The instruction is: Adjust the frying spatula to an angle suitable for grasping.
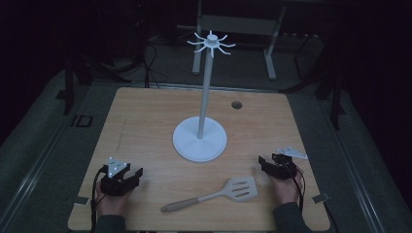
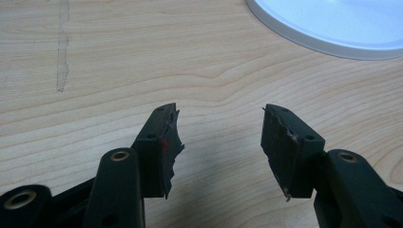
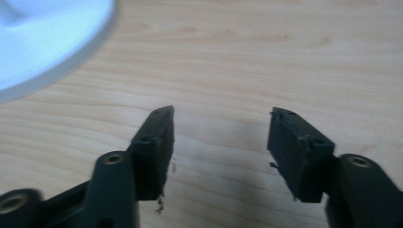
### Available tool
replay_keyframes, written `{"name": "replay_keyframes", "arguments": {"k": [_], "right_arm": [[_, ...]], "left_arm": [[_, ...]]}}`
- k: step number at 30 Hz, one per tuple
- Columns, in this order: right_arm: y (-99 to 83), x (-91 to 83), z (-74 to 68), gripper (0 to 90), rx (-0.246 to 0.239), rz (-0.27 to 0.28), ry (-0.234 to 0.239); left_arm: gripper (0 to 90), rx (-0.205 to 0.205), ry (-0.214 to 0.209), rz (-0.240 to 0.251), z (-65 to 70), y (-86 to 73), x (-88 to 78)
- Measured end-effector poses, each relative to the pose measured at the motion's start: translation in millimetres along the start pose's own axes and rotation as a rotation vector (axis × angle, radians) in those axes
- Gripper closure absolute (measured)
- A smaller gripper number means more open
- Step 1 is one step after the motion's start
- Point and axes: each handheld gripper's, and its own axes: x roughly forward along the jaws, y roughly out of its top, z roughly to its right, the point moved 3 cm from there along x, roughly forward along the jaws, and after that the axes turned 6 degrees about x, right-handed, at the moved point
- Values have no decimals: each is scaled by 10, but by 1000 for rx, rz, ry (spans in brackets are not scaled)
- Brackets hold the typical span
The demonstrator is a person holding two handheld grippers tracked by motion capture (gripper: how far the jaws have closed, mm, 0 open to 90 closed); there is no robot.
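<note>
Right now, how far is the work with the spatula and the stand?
Nothing looks done: the spatula lies flat on the table, untouched, and the white stand carries nothing on its hooks. Nothing is in hand; the left gripper and the right gripper are open and empty. Picking up and hanging presumably remain.

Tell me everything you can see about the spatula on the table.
The spatula lies flat on the wooden table, near the front edge, between the two grippers and touching neither. It looks pale beige, with a slotted broad head pointing right and a longer handle running left toward the person. It lies in front of the white stand, apart from its round base.
</note>
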Motion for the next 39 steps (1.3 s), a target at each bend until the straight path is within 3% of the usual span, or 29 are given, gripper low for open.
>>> {"name": "replay_keyframes", "arguments": {"k": [2,4,8,13,18,22,30,32,39], "right_arm": [[21,-76,-52,466,-30,1,5],[33,-110,-79,480,-42,3,14],[97,-280,-241,609,-120,27,112],[110,-419,-385,747,-208,34,182],[75,-503,-505,896,-251,10,267],[-5,-514,-618,899,-304,-18,320],[-225,-483,-875,898,-436,-91,356],[-262,-462,-883,899,-458,-108,356],[-336,-407,-839,900,-452,-148,345]], "left_arm": [[471,4,-1,0,4,1,-2],[471,4,0,0,5,1,-3],[471,1,2,-1,0,-2,-5],[471,2,1,-1,3,-2,-3],[471,3,2,0,4,-2,-6],[471,3,1,-1,5,-2,-3],[471,3,2,2,2,-1,-10],[471,2,2,1,-1,-2,-11],[471,2,2,0,-2,-1,-9]]}}
